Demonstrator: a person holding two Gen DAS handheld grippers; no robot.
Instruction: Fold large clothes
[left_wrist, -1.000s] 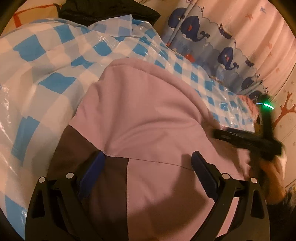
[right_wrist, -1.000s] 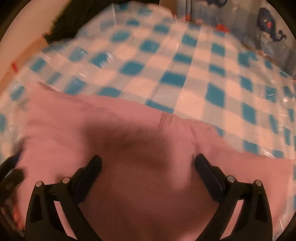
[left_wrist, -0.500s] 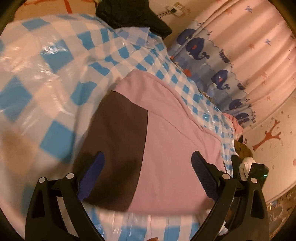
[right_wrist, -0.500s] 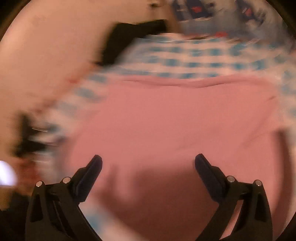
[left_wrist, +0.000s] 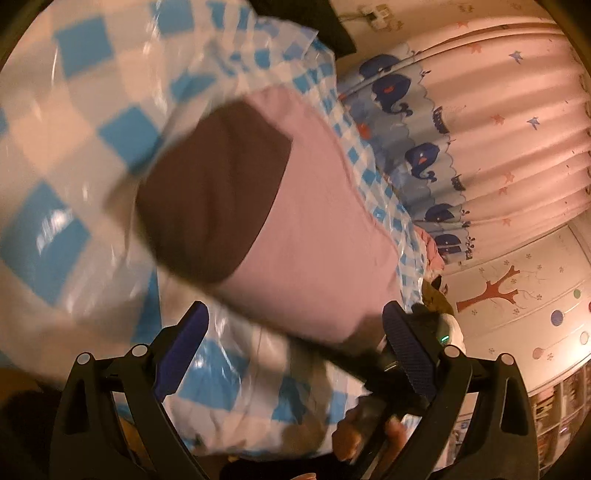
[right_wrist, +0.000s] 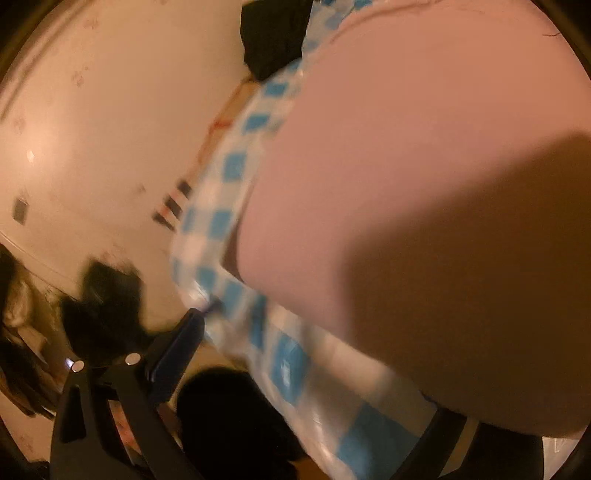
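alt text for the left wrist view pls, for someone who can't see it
A folded pink garment with a dark brown panel lies on a blue and white checked plastic-covered surface. The open left hand-held gripper is in the foreground near its edge, gripping nothing. A whale-print curtain hangs behind.

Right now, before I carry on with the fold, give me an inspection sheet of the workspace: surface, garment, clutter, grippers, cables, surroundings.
Surface: blue-and-white checked sheet under glossy clear plastic, wrinkled.
Job's things: pink garment with a dark brown panel lies folded on the sheet; edges blurred.
Clutter: black cloth at the far edge of the sheet; a small pink item beyond the garment.
Grippers: left gripper open, holding nothing, short of the garment's near edge. Right gripper open, one finger hidden behind the garment; its body shows by the garment's near corner.
Cables: a wall socket with a lead, far off.
Surroundings: whale-print curtain, wall with tree decal.
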